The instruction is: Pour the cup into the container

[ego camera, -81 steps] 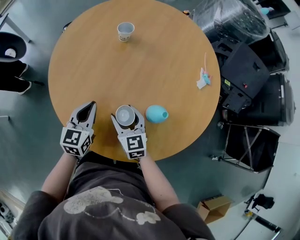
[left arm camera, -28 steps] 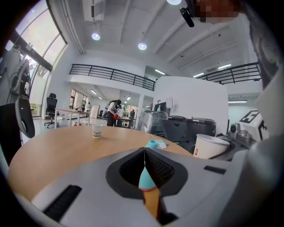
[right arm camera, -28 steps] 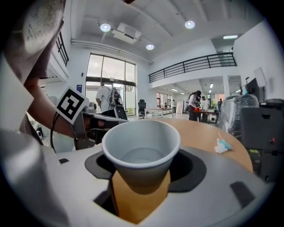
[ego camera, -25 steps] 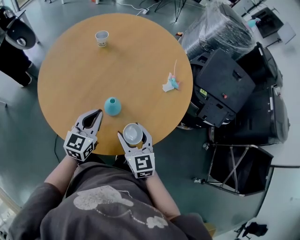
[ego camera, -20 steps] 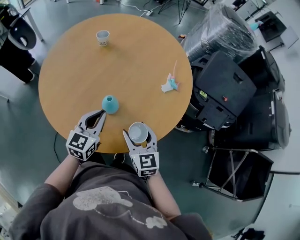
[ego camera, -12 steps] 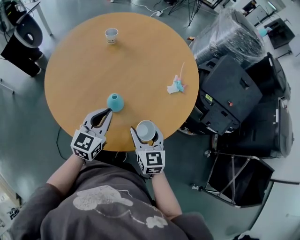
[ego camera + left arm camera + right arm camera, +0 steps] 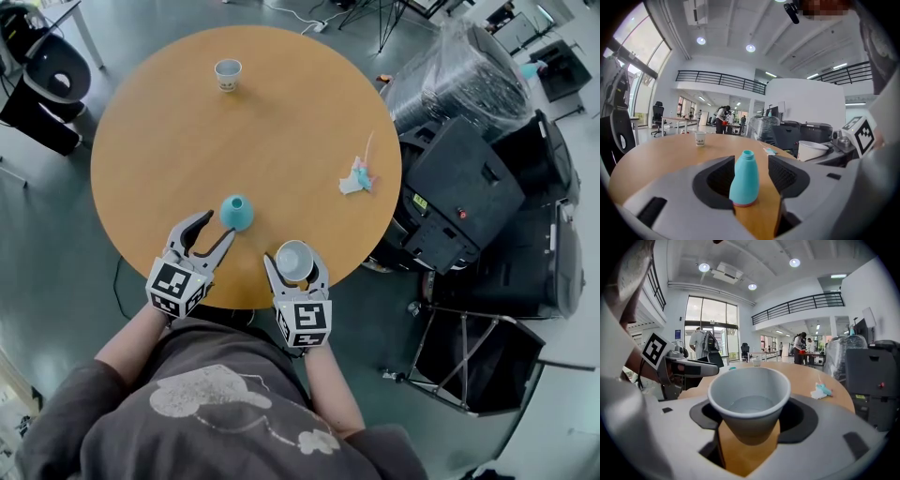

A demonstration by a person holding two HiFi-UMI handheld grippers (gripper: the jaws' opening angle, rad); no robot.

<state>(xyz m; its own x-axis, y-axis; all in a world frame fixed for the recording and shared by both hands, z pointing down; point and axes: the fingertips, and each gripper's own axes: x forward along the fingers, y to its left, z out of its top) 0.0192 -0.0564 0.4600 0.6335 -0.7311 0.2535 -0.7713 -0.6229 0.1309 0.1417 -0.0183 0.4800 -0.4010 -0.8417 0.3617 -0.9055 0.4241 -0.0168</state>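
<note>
Right tool [image 7: 294,263]: clamps cup [image 7: 750,401] upright beside bottle [image 7: 236,212], keeping its liquid level. Left tool [image 7: 217,228]: jaws just opening, bottle at their tips untouched, presumably to steady it.

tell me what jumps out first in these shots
The round wooden table fills the head view, and at its near edge the right gripper is closed on a white paper cup with clear liquid in it. Beside it the left gripper, whose jaws have just been opening, points at a teal bottle standing upright just ahead of its tips, not gripped. A second paper cup stands alone at the far edge.
</note>
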